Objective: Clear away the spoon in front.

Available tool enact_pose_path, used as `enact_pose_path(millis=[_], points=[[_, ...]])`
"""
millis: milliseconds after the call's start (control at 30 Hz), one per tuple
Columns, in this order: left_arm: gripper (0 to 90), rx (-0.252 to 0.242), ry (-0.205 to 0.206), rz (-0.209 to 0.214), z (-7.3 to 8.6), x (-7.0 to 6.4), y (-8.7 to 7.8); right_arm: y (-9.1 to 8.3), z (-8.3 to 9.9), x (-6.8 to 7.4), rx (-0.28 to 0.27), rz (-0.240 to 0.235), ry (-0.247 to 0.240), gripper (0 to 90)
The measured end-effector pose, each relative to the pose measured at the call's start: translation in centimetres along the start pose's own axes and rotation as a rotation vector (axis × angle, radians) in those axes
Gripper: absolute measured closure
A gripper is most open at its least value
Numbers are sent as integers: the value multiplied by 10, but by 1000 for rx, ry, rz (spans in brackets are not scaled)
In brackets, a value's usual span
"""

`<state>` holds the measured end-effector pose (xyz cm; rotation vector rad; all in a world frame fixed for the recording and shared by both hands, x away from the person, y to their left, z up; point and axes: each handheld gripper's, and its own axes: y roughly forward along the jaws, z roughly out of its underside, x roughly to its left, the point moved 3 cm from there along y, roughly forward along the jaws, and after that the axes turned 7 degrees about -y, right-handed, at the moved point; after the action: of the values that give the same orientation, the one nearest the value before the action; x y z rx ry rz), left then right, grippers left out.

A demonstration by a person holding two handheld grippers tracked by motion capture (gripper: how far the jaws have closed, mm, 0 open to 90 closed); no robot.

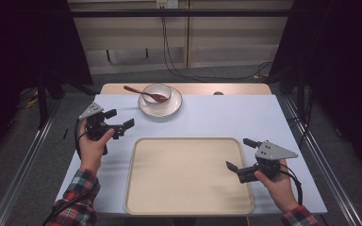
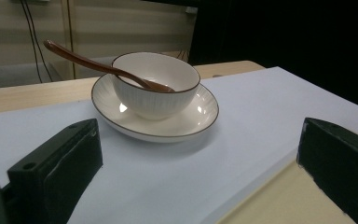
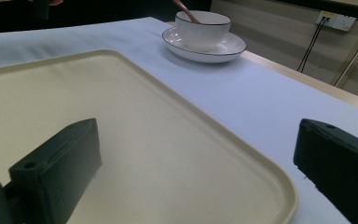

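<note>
A white ribbed bowl (image 1: 157, 92) stands on a white plate (image 1: 169, 109) at the back of the table. A brown wooden spoon (image 1: 140, 92) rests in it, handle out to the left. An empty beige tray (image 1: 188, 175) lies at the front middle. My left gripper (image 1: 120, 118) is open, held left of the tray's far corner and aimed at the bowl (image 2: 156, 86), plate (image 2: 196, 116) and spoon (image 2: 84, 60). My right gripper (image 1: 239, 153) is open over the tray's right edge. Its jaws straddle the tray rim (image 3: 242, 154), with the bowl (image 3: 203, 28) far ahead.
A pale blue sheet (image 1: 226, 117) covers the wooden table (image 1: 235, 88). A small dark knob (image 1: 218, 93) sits at the sheet's back edge. Metal rails (image 1: 320, 160) run along both sides on the floor. Cables (image 1: 179, 70) hang behind the table.
</note>
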<state>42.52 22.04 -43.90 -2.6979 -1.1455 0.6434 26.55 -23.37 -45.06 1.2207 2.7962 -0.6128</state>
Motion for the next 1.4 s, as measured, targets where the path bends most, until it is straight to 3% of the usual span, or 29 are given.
enact_pose_path(millis=[333,400,433,467,867,1000,1167,1267,1400], points=[[0,6,-42,-60,-3,8,21,0,0,2,-1,-13,0,5],[0,5,-54,-54,-3,10,23,0,0,2,-3,-13,1,6],[0,-1,-58,-75,-4,12,26,0,0,2,1,-15,-4,5],[0,5,-56,-65,-4,13,27,0,0,1,0,-14,-2,6],[0,2,-71,-123,-12,22,45,1,0,3,-5,-17,0,6],[0,-16,-92,-140,-14,25,53,1,0,3,-6,-19,1,6],[0,-1,-89,-139,-14,27,60,0,-1,3,-5,-23,7,6],[0,-17,-107,-150,-14,28,67,0,-1,3,-8,-24,3,7],[0,-8,-95,-161,-16,29,74,0,-1,3,-10,-23,0,7]])
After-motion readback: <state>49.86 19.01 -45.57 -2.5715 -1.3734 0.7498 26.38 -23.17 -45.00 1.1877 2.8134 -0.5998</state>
